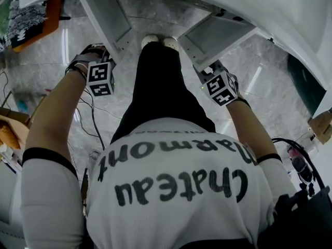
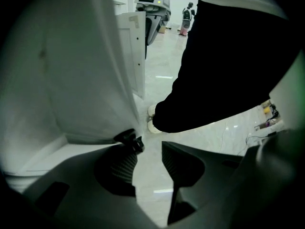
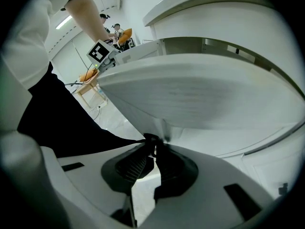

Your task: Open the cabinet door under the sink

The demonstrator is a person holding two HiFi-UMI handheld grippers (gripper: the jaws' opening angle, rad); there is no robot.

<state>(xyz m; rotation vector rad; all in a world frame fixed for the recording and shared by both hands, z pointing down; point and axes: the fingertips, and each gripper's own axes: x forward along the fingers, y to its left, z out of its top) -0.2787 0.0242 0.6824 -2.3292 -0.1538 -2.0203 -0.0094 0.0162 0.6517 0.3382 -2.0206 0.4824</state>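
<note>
Under the white sink (image 1: 290, 14) both cabinet doors stand swung outward. In the head view my left gripper (image 1: 96, 51) is at the outer edge of the left door (image 1: 111, 17), and my right gripper (image 1: 210, 70) is at the edge of the right door (image 1: 218, 35). In the left gripper view the left gripper (image 2: 147, 149) has its jaws apart, and the left door's small black knob (image 2: 129, 140) lies against the left fingertip, not clamped. In the right gripper view the right gripper (image 3: 153, 147) is shut on the right door's black knob (image 3: 151, 140), under the white door panel (image 3: 205, 94).
My black trousers (image 1: 158, 87) and white shoes (image 1: 158, 40) stand between the two doors on a pale marble floor (image 1: 46, 71). Cables (image 1: 93, 121) trail on the floor at the left. An orange-edged mat (image 1: 44, 17) lies at the far left. People (image 2: 187, 13) stand far off.
</note>
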